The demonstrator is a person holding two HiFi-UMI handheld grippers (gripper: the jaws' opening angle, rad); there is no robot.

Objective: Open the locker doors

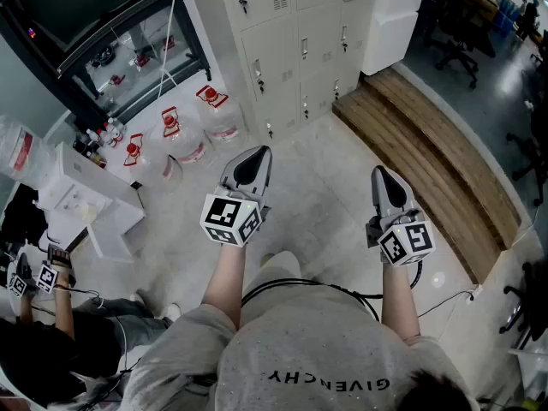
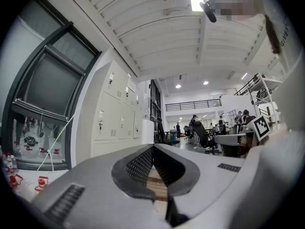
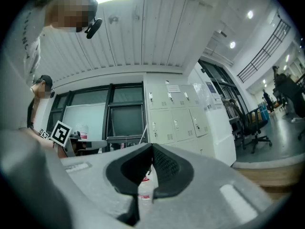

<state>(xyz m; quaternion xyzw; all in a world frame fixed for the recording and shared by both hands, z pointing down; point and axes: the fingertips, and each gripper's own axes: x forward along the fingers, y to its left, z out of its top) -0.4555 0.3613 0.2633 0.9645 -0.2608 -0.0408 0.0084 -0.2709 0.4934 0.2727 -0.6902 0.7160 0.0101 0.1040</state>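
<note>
Left gripper (image 1: 253, 154) level, right gripper (image 1: 381, 174) tipped slightly up, fingers (image 2: 136, 168) of both pressed together, nothing held

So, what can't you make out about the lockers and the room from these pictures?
- Lockers: head view's top edge cuts off the upper rows; lock details too small in every view.
- Water jugs: right gripper view shows only a sliver of one behind the right gripper.
- Seated person: cut by head view's lower-left corner.

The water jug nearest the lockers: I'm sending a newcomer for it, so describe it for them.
Find the tall bank of beige lockers. On the floor left of their bottom corner, three clear jugs with red tops sit in a row. The water jug you want is the rightmost, closest to the lockers.
</note>
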